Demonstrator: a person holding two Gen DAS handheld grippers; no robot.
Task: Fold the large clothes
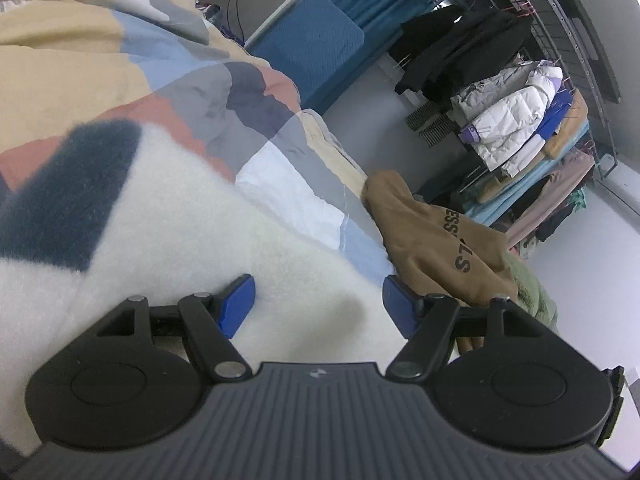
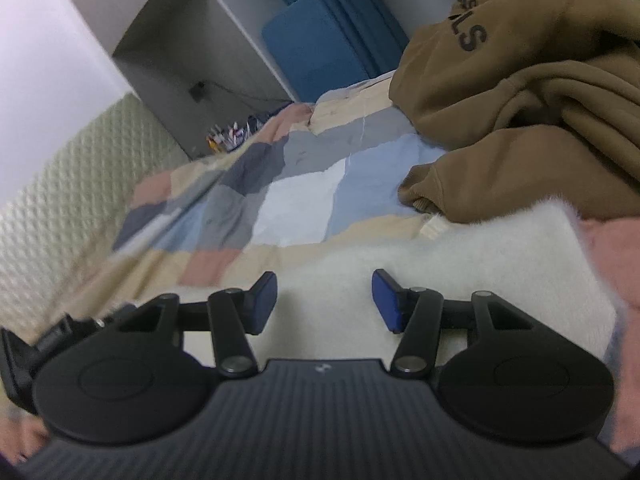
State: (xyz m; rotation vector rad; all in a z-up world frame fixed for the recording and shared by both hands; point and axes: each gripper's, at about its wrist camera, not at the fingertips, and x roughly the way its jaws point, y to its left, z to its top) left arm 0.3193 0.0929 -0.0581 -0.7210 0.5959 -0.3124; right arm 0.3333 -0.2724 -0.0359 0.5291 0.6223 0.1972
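Observation:
A white fluffy garment (image 1: 248,240) with dark navy patches (image 1: 68,192) lies spread on a patchwork quilt (image 1: 192,92). My left gripper (image 1: 318,306) hovers over its white pile, open, its blue pads (image 1: 238,306) wide apart with nothing pinched. In the right wrist view the same white garment (image 2: 420,276) lies under my right gripper (image 2: 325,300), which is also open with bare fabric showing between the pads (image 2: 386,300). A crumpled brown hoodie (image 2: 520,112) with dark lettering lies just beyond the white garment's edge; the left wrist view shows this brown hoodie (image 1: 436,240) at the right.
A green fleece (image 1: 534,292) lies beside the hoodie. A rack of hanging jackets (image 1: 508,120) stands across the floor, with a blue cushion (image 1: 312,44) near the bed's end. A white desk (image 2: 180,32) and a padded pale-green panel (image 2: 80,176) border the quilt (image 2: 248,200).

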